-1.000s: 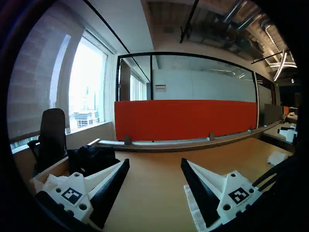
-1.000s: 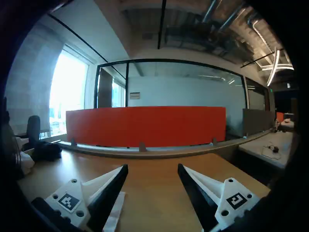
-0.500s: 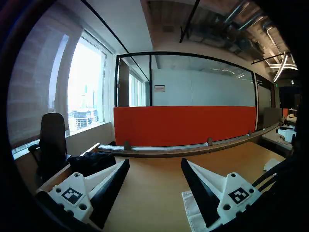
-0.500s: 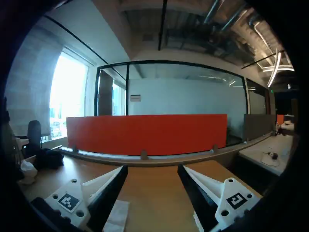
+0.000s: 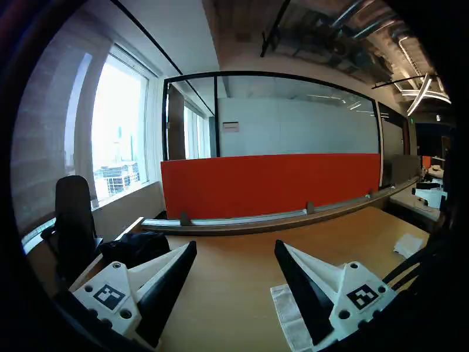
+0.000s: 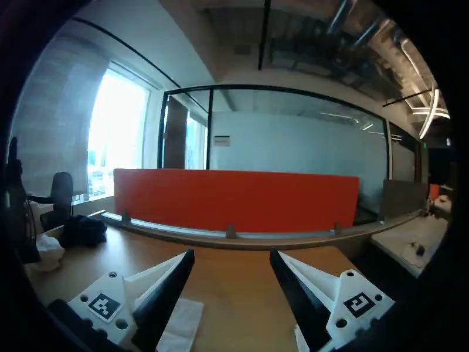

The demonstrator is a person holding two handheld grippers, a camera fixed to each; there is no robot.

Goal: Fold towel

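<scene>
White cloth towel (image 5: 284,306), flat on tan wooden desk (image 5: 234,293).
Left gripper (image 5: 234,245), right gripper (image 6: 230,252) flank it, wide open, empty; probably staged for opposite edges.

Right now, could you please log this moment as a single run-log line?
left gripper: open, empty | right gripper: open, empty | towel: lying on desk, not gripped

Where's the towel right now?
The towel lies flat on the wooden desk: lower right in the left gripper view, lower left in the right gripper view.
</scene>
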